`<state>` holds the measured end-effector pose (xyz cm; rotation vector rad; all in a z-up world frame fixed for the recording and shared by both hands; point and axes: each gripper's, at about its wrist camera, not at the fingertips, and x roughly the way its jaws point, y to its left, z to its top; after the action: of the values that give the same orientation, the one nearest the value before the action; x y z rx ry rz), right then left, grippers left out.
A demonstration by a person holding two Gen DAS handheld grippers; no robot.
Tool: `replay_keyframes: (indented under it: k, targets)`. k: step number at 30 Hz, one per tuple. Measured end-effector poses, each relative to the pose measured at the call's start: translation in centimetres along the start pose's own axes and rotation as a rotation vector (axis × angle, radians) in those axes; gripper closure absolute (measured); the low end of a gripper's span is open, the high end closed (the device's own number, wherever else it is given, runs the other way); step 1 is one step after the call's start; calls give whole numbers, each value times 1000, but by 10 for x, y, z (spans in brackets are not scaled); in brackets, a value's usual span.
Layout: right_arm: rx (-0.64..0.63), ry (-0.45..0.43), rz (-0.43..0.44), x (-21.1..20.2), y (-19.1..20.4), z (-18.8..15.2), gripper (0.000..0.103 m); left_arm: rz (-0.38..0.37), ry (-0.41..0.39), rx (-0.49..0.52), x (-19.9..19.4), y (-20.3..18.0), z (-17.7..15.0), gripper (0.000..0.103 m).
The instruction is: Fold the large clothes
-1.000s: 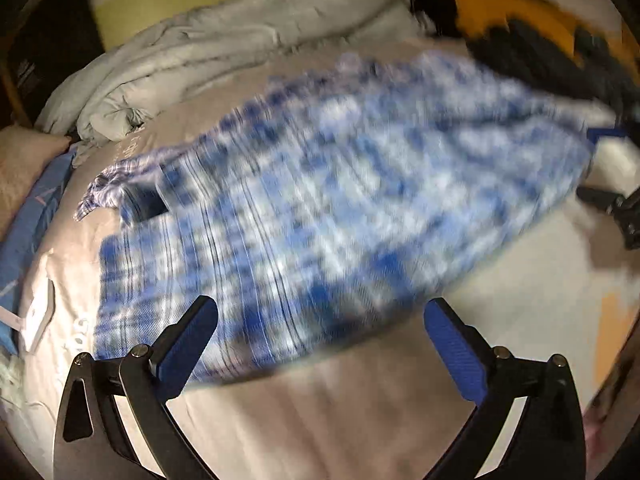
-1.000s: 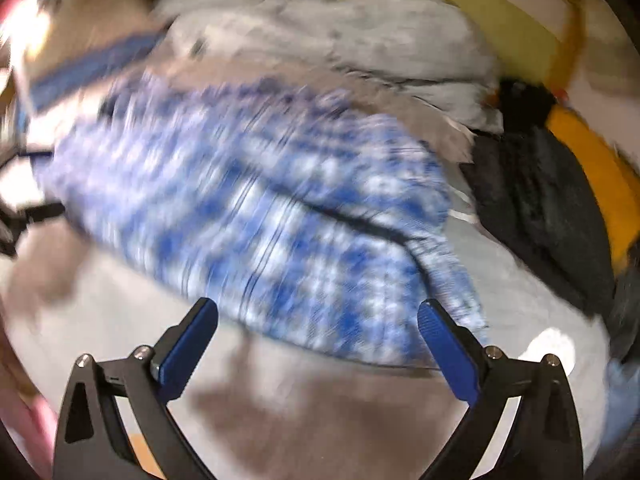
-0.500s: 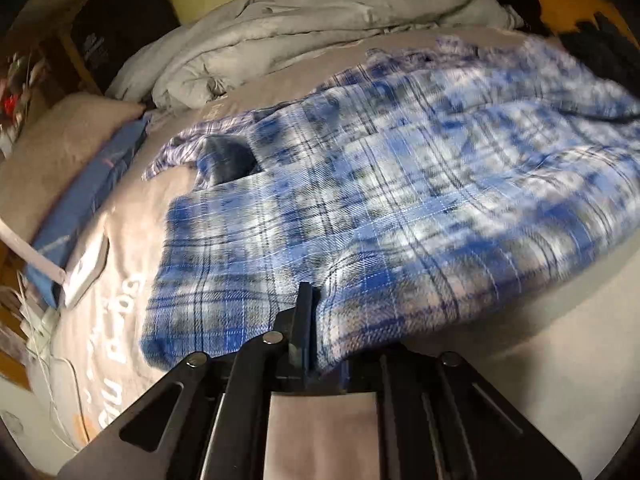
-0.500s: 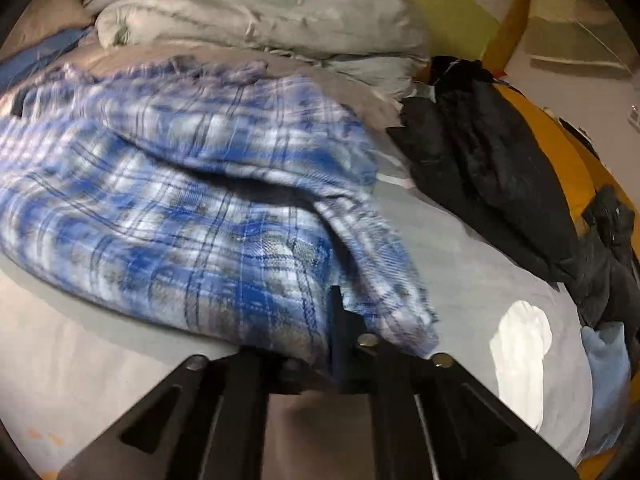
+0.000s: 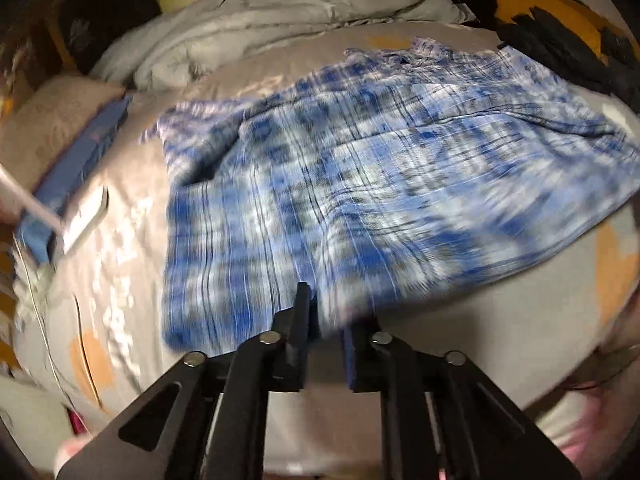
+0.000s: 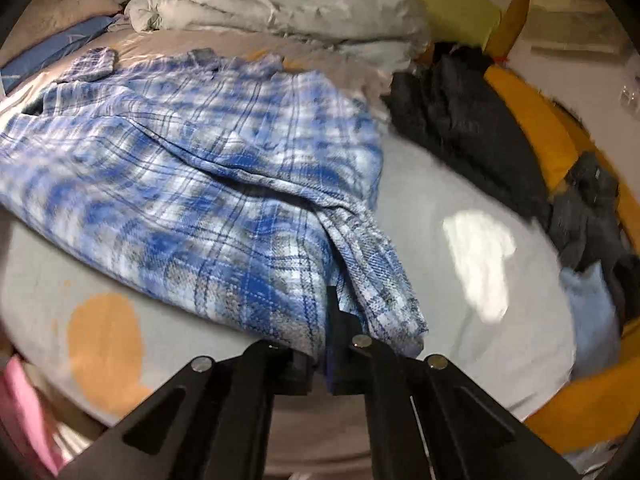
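soft, light blue-and-white plaid flannel shirt [image 5: 360, 184] lies spread on the grey bed sheet [image 6: 460, 184], near hem pinched by right gripper [image 6: 320, 344], while left gripper [image 5: 326, 320], jaws narrow and opening, has hem between; likely drapes limply, best held at hem corners.

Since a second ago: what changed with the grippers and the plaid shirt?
Both grippers went from wide open above the near hem to closed on it. The right gripper stays clamped on the plaid shirt. The left gripper has hem cloth between its jaws, which are now opening slightly. The near edge has bunched up and lifted. The grey duvet and dark clothes lie as before.
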<state>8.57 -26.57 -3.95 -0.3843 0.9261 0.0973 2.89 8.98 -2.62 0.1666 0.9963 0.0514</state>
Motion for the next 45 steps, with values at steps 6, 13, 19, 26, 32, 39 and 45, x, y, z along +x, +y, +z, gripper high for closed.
replay_keyframes:
  k: [6, 13, 19, 26, 32, 39, 45]
  targets:
    - [57, -124, 210, -46, 0, 12, 88, -138, -96, -83, -43, 13, 22, 58]
    - [129, -244, 258, -72, 4, 51, 45, -127, -262, -158, -57, 35, 92, 34]
    - [228, -351, 210, -82, -15, 109, 6, -148, -207, -292, -15, 79, 166, 25]
    - [399, -362, 150, -45, -49, 148, 4, -181, 20, -426, 85, 122, 170, 25]
    - [373, -264, 120, 14, -49, 143, 4, -413, 129, -557, 150, 137, 145, 46]
    - [322, -163, 92, 58, -41, 147, 4, -464, -142, -451, 90, 122, 167, 95]
    - [309, -165, 94, 59, -37, 148, 4, -338, -199, -338, 21, 104, 176, 94]
